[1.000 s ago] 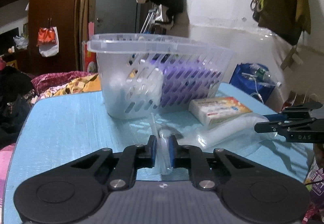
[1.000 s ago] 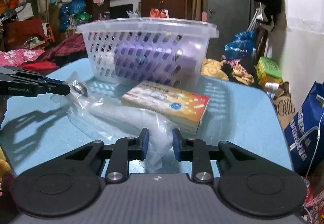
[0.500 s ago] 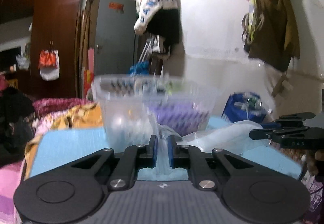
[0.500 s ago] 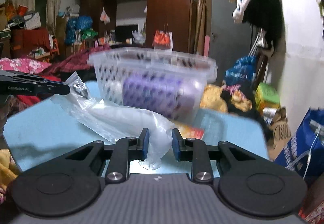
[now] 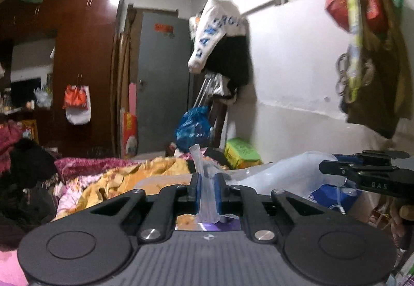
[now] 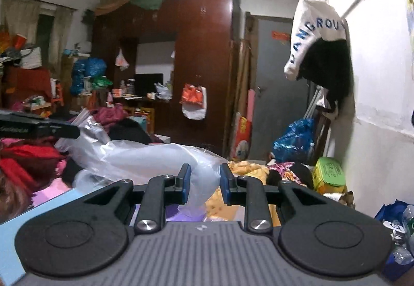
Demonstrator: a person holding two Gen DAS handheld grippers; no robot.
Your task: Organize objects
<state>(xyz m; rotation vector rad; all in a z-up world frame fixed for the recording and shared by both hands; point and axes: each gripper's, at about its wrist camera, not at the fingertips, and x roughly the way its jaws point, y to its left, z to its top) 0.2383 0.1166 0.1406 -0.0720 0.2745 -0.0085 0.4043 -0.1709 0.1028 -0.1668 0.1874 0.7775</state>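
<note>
In a messy bedroom with a big brown wardrobe (image 6: pixel 204 74), the left gripper (image 5: pixel 207 191) and the right gripper (image 6: pixel 204 183) each pinch one end of a clear plastic bag (image 6: pixel 145 159), holding it up in the air, probably to carry it somewhere tidy.

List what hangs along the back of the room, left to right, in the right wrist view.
Orange-and-white bag on the wardrobe → grey door → white-and-black garment on the wall → blue plastic bag below it.

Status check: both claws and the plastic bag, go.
Left claw shut on one end of clear plastic bag. Right claw clamped on the other end. Bag slung between them. Nothing in the way in view.
</note>
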